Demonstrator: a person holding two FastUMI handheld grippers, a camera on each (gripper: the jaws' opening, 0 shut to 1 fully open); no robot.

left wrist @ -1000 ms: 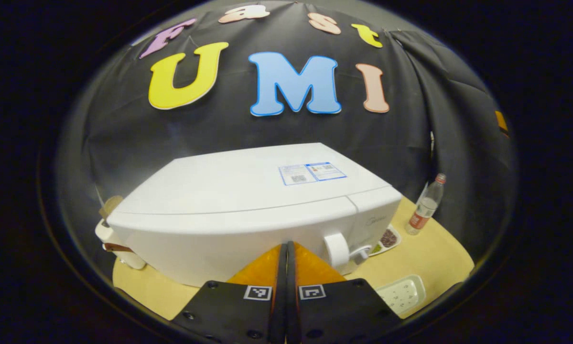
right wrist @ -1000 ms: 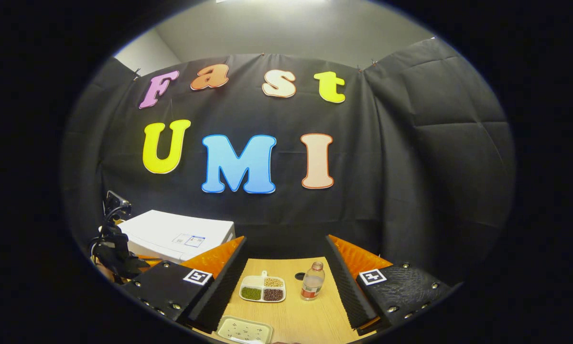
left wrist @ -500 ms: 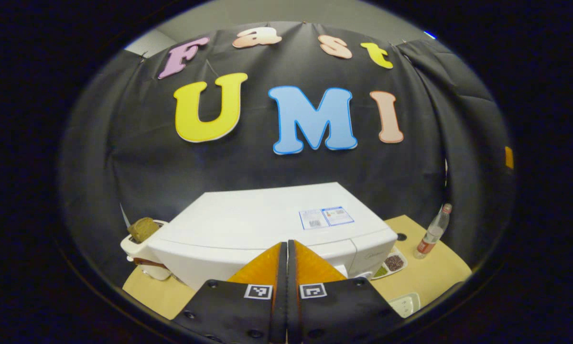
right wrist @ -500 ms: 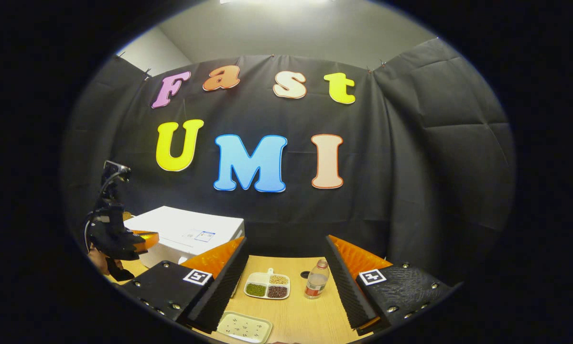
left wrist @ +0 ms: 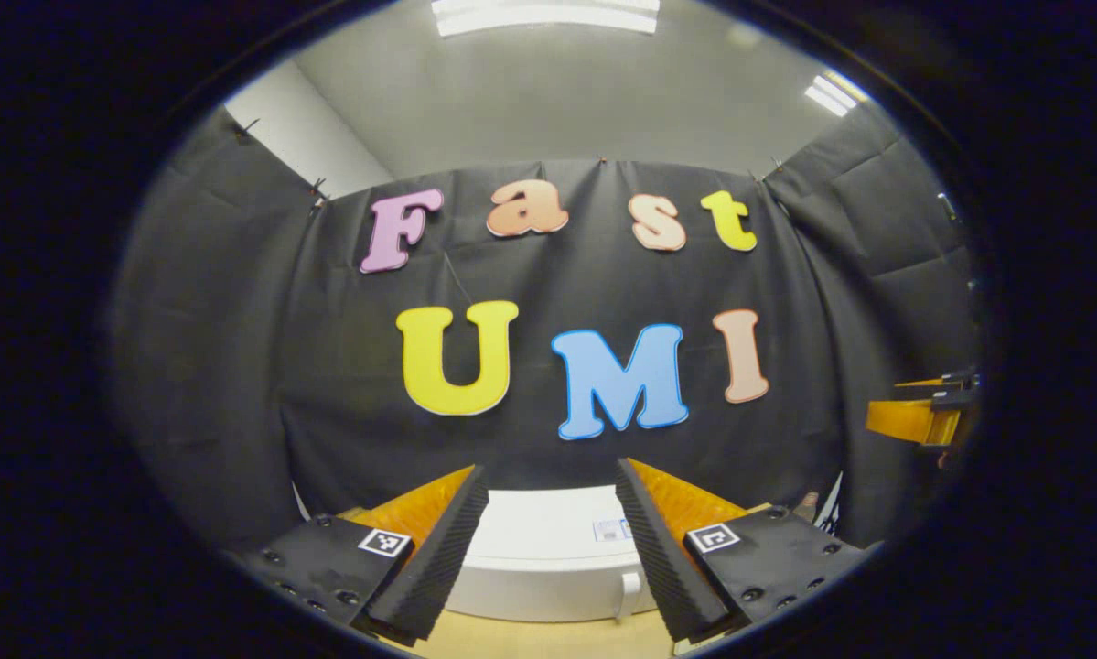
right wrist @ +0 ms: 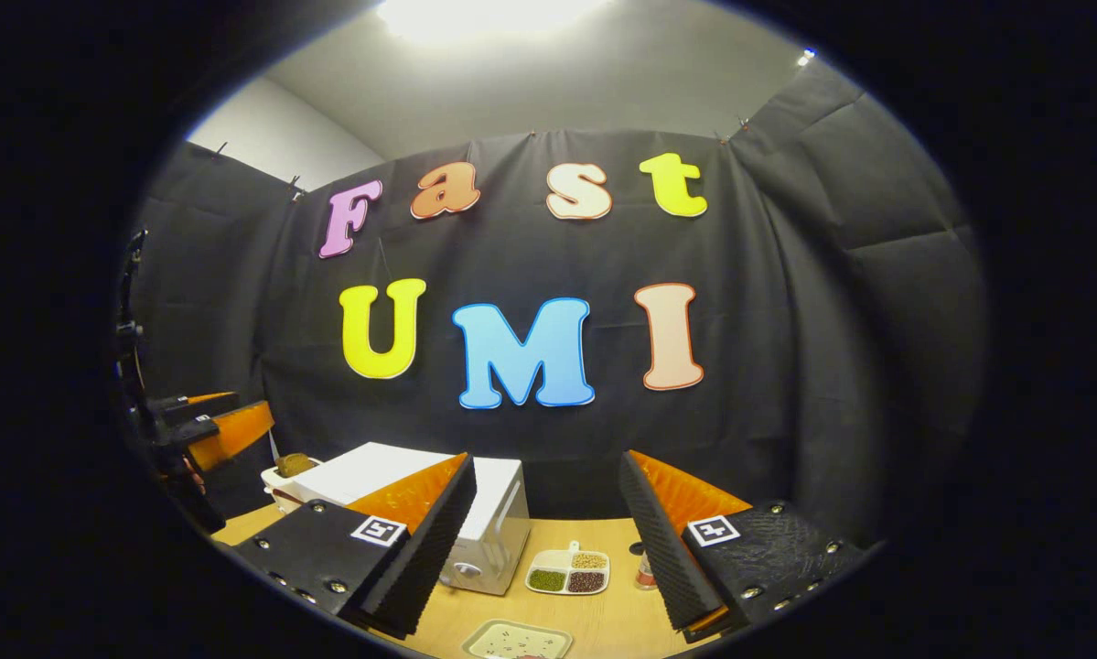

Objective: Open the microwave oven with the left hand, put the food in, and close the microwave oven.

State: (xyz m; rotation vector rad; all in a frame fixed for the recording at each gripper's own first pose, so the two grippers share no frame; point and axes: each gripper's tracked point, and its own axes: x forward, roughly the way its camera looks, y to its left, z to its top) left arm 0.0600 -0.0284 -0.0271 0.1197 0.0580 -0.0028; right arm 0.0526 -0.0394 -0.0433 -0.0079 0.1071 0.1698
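Note:
The white microwave [left wrist: 548, 558] stands on the wooden table, low in the left gripper view, with its door shut and a white knob [left wrist: 629, 595] on the front. My left gripper [left wrist: 550, 467] hangs open above and in front of it, with nothing between the fingers. In the right gripper view the microwave [right wrist: 498, 513] stands at the left. A white three-part dish of beans [right wrist: 568, 572] lies to its right. My right gripper [right wrist: 546, 458] is open, empty and raised over the table. The left gripper [right wrist: 209, 426] shows at the far left, in the air.
A toaster holding a slice of bread [right wrist: 285, 471] stands behind the microwave's left side. A bottle [right wrist: 644, 572] is partly hidden by my right finger. A pale tray [right wrist: 516, 641] lies at the table's near edge. The right gripper [left wrist: 914, 416] shows at the far right.
My left gripper has opened, risen and drawn back from the microwave, which now sits low in its view. My right gripper stayed open and turned left, bringing the microwave's front into sight.

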